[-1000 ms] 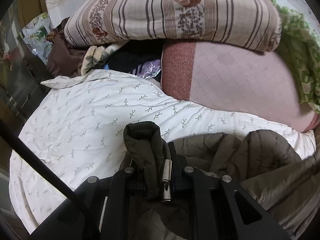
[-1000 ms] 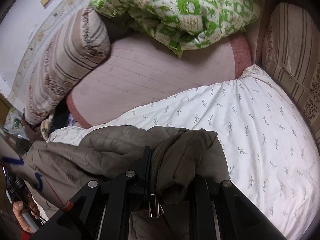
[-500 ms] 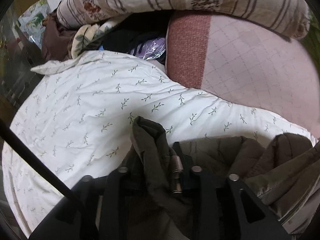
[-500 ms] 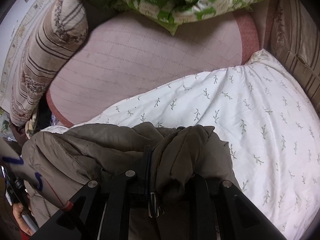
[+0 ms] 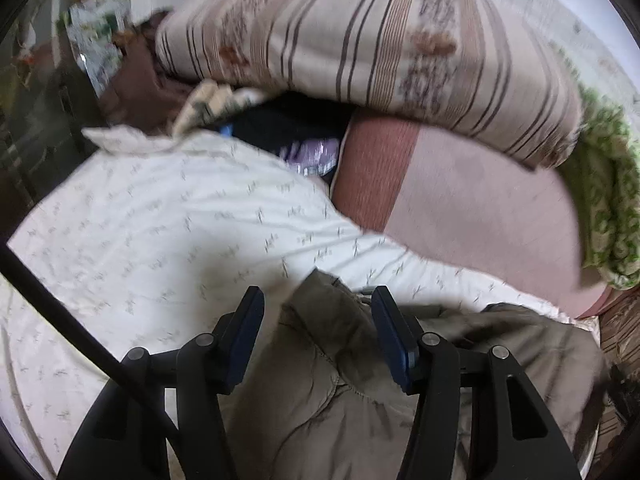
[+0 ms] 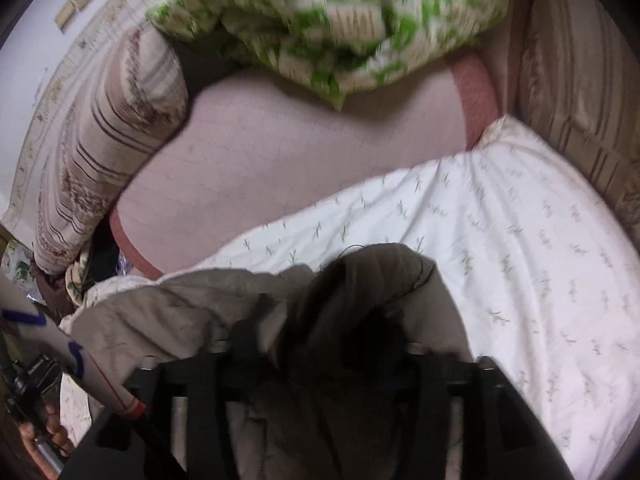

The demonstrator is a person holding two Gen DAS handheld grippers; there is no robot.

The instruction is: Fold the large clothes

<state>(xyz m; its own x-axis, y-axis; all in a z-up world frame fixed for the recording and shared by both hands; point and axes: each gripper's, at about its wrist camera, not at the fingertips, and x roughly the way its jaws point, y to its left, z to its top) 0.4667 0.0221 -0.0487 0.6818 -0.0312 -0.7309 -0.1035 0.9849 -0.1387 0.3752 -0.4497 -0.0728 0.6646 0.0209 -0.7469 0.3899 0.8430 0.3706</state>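
An olive-brown quilted jacket (image 5: 352, 400) lies on a white leaf-print sheet (image 5: 160, 232). My left gripper (image 5: 318, 312) is open, its blue-padded fingers (image 5: 248, 332) standing apart on either side of a jacket fold, not pinching it. In the right wrist view the same jacket (image 6: 360, 300) is bunched over my right gripper (image 6: 320, 344). The fingers look spread apart under the cloth, but blur and the fabric hide the tips.
A striped pillow (image 5: 380, 48) and a green-patterned quilt (image 6: 340, 20) lie on a pink mattress pad (image 6: 300, 152) behind the sheet. Dark clothes (image 5: 280, 128) are piled at the far left. A second striped cushion (image 6: 580, 80) borders the right side.
My left gripper was shut on the jacket's fold and zipper pull; it has now opened and let go. The right gripper's fingers have also moved apart, and both views have tilted upward.
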